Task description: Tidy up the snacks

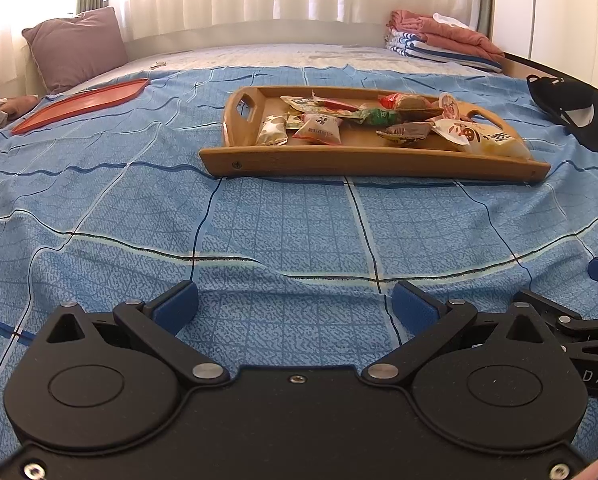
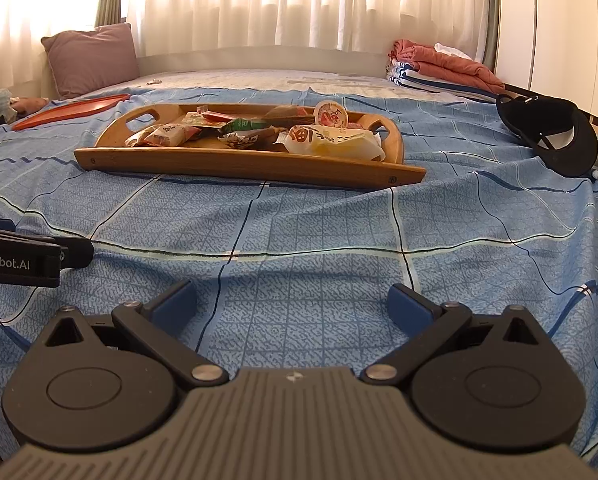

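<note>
A wooden tray with handle cut-outs sits on the blue bedspread and holds several wrapped snacks, among them a large yellow-white packet and a small red-white packet. The tray and the yellow-white packet also show in the right wrist view. My left gripper is open and empty, low over the bedspread, well short of the tray. My right gripper is open and empty, beside the left one. A flat red tray lies at the far left, shown too in the right wrist view.
A black cap lies right of the wooden tray, also in the right wrist view. A mauve pillow and folded laundry sit at the back by the curtains. The right gripper's body shows at the left view's right edge.
</note>
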Demonstrator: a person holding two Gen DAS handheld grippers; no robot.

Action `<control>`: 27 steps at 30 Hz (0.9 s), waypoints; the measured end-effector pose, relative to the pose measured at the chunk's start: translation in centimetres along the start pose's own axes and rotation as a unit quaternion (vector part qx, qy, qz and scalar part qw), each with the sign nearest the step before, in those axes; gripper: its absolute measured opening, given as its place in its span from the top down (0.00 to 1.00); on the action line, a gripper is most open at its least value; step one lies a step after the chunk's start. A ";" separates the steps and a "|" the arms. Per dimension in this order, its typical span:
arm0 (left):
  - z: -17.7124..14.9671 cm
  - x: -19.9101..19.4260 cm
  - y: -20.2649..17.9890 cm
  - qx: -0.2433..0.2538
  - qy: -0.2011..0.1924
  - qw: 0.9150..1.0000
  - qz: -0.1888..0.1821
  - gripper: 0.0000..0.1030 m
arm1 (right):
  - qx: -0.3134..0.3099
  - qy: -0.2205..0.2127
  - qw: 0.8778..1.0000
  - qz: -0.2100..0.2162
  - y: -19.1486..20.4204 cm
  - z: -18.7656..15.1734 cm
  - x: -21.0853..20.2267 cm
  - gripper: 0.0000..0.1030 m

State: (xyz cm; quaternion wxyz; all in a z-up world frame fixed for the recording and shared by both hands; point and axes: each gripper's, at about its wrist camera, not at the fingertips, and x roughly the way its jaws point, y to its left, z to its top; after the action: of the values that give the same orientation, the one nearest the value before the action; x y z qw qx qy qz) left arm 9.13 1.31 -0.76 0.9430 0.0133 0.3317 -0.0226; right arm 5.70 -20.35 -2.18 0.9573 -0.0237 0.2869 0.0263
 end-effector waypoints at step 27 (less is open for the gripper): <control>0.1 0.2 -0.2 0.007 0.006 1.000 0.003 0.00 | 0.000 0.000 1.000 0.000 0.0 0.0 0.0 0.00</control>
State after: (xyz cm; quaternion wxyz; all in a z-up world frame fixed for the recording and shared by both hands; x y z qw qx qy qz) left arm 9.35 1.15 -0.86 0.9408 0.0210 0.3375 -0.0221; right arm 5.70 -20.36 -2.22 0.9572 -0.0237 0.2872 0.0264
